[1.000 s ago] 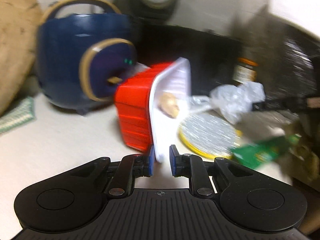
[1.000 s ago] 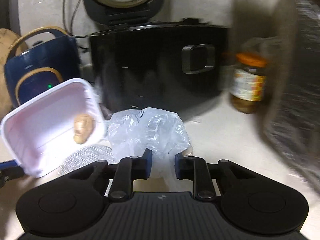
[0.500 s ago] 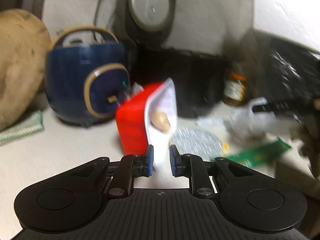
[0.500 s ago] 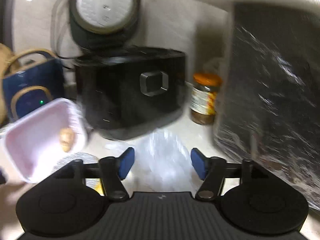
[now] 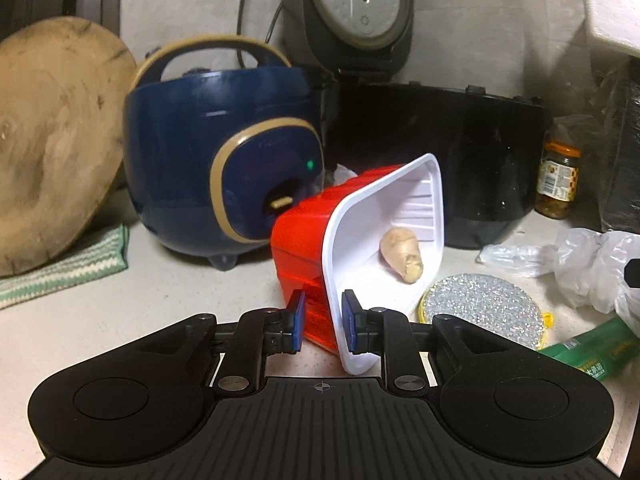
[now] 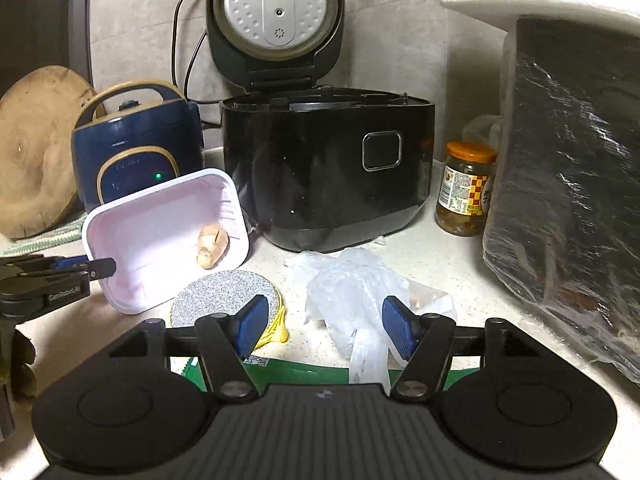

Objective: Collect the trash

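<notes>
Red-walled and white inside, the plastic tub (image 5: 360, 240) lies tipped on its side on the pale speckled counter (image 5: 180, 292), its mouth turned toward the right, with a beige lump of ginger (image 5: 402, 254) resting on the lower wall. Its near rim stands between the blue pads of the left gripper (image 5: 322, 322); the jaws have just been opening, the left pad now stands clear of the red wall and the right pad sits close against the white inside, so the tub is let go rather than pinched. Just right of the tub's rim lies a round glittery scouring pad (image 5: 484, 310), and beyond it a crumpled clear plastic bag (image 6: 356, 300) and a green wrapper (image 5: 592, 354) at the near edge. The right gripper (image 6: 326, 328) hangs released with its jaws wide; a tail of the bag runs between the pads but neither presses on it. Behind the tub a navy rice cooker (image 5: 216, 160) and a black cooker (image 6: 328, 168) with its lid raised close off the back, a wooden board (image 5: 52, 152) leans at the left, and a jar (image 6: 466, 188) and a foil-wrapped block (image 6: 568, 184) fence the right. Free counter remains mainly in front of the navy cooker and between the bag and the foil block
</notes>
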### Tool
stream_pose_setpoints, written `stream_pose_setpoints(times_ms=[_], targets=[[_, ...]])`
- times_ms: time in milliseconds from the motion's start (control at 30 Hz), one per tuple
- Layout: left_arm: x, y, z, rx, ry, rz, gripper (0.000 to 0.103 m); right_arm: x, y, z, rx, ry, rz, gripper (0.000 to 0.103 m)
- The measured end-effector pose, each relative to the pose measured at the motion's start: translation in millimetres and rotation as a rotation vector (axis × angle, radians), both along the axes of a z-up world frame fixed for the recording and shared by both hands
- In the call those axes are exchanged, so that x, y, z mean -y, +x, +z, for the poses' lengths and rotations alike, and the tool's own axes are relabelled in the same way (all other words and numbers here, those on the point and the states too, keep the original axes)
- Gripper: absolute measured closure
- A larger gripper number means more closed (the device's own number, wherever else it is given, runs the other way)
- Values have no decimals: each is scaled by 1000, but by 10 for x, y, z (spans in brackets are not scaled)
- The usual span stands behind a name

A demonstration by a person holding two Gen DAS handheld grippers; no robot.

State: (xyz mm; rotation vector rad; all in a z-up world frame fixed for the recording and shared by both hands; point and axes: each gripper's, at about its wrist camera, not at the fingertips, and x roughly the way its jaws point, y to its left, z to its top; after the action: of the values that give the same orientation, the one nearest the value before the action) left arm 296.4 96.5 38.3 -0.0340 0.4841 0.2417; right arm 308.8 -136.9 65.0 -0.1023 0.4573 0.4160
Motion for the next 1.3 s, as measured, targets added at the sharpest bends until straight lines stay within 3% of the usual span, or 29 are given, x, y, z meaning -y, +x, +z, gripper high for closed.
stream_pose_setpoints(times_ms=[100,200,367,567,700,867,1067,1200,1300], targets=[[-55,-8,-3,-5,13,-24,82,2,-24,9,3,10,8,39],[-183,-75,11,-25,55,-3,88,-23,-36,2,3,7,21,39],[-540,-271,18,-37,115,54,89,-162,-33,-31,-12,-4,50,39],[-1069,-447,70,-45,103,162,89,-533,64,-72,-25,-43,77,39],[-1308,-593,109,-55,38,175,89,-912,221,-5,15,-88,126,39],[-1288,-758,152,-74,-31,61,88,-1672,544,-82,170,-342,213,37],[-1179,-964,139,-93,-67,-47,88,-2376,971,-548,312,-647,237,43],[-1134,-1087,140,-103,-88,-103,88,-2577,1031,-693,387,-756,262,43],[-1143,-1157,165,-101,-127,-142,88,-2604,1072,-673,410,-763,287,43]])
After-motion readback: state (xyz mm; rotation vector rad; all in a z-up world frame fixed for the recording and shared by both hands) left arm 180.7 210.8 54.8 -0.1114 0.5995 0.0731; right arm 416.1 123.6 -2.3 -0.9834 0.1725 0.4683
